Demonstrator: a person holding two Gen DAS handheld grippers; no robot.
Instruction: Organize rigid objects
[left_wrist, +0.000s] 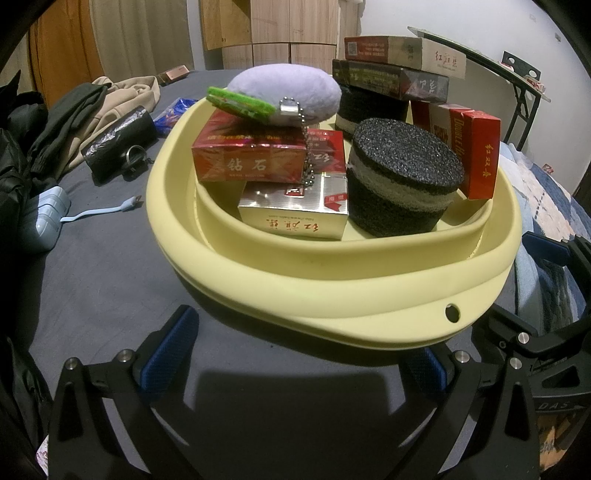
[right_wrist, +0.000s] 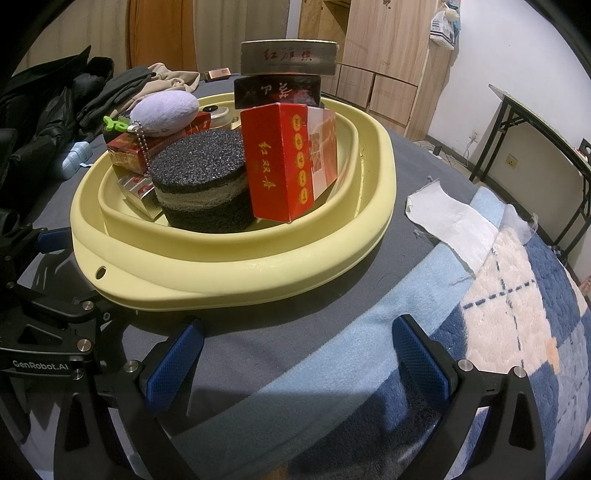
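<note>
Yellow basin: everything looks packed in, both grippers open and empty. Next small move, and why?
Probably steady the tilted red box with the right gripper: it leans by the black foam cylinder, and two boxes are stacked behind it. Both grippers are open short of the yellow basin, the left gripper too.

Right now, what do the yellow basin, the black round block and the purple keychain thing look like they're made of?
Yellow basin: probably silicone or soft plastic, matte, with a fold ring in its wall. Black round block: looks like coarse foam or sponge, grainy top, a paler middle band. Purple keychain: fuzzy plush on a metal ball chain.
</note>
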